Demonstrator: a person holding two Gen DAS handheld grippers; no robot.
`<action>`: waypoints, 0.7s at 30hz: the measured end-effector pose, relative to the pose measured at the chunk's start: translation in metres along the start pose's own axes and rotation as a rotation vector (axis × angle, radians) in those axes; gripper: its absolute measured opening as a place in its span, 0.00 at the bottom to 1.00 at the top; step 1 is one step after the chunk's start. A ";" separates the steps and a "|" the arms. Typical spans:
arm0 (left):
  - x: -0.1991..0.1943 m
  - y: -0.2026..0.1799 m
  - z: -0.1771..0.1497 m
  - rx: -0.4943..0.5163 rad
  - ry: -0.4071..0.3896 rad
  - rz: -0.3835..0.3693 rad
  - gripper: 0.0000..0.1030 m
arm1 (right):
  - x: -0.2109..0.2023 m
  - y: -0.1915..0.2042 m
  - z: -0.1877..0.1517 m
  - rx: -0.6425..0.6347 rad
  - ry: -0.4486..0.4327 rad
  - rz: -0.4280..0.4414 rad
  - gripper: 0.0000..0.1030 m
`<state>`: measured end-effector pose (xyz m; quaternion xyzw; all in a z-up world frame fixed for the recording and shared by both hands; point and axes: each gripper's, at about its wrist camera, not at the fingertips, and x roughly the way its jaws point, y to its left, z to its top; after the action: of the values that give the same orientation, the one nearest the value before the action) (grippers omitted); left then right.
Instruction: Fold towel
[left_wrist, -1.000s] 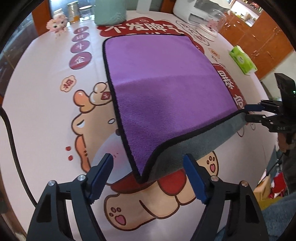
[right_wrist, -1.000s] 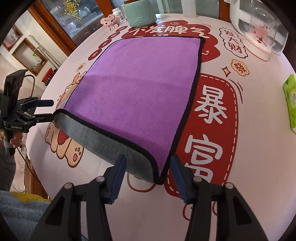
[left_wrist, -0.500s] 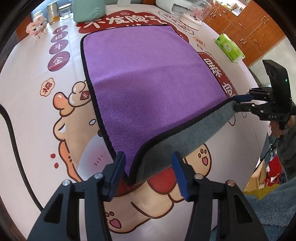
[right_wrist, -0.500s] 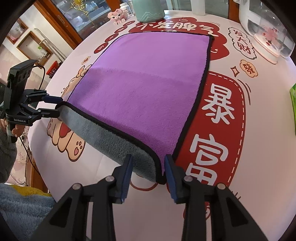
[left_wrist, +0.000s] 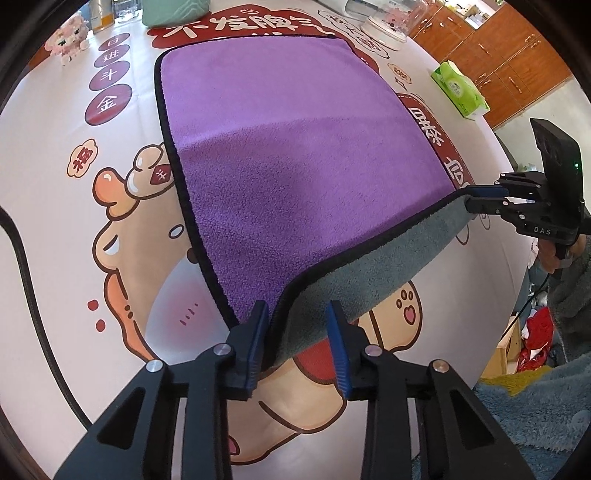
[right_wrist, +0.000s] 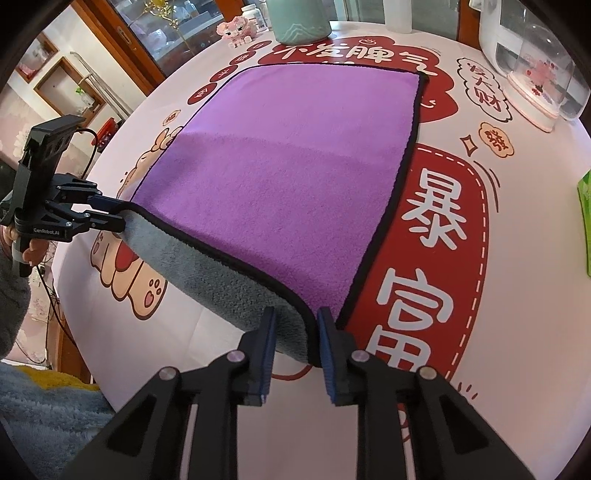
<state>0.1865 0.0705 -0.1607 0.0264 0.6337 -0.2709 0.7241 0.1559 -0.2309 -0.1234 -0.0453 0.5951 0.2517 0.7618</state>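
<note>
A purple towel (left_wrist: 295, 155) with a grey underside and black hem lies on the round table; it also shows in the right wrist view (right_wrist: 288, 173). Its near edge is lifted off the table, grey side showing. My left gripper (left_wrist: 297, 332) is shut on the near left corner. My right gripper (right_wrist: 293, 332) is shut on the near right corner. Each gripper also shows in the other's view, the right one (left_wrist: 476, 197) and the left one (right_wrist: 114, 214), pinching the hem.
The printed tablecloth (left_wrist: 74, 240) covers the table. At the far edge stand a green container (right_wrist: 299, 18), a pink toy (left_wrist: 68, 38), a white appliance (right_wrist: 517, 33) and a domed dish (right_wrist: 539, 88). A green tissue pack (left_wrist: 458, 88) lies right.
Both grippers closed from open onto the towel's near corners and lifted the near edge higher off the table.
</note>
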 end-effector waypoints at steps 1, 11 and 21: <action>0.000 0.001 -0.001 0.000 0.000 0.001 0.29 | 0.000 0.000 0.000 -0.001 -0.001 -0.005 0.18; -0.002 0.001 -0.003 0.001 0.011 0.054 0.13 | -0.002 0.002 -0.002 -0.005 -0.013 -0.033 0.11; -0.007 -0.004 -0.005 0.005 0.002 0.105 0.07 | -0.005 0.007 -0.004 -0.011 -0.028 -0.060 0.07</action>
<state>0.1797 0.0713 -0.1543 0.0616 0.6315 -0.2341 0.7366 0.1484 -0.2284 -0.1186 -0.0638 0.5815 0.2328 0.7769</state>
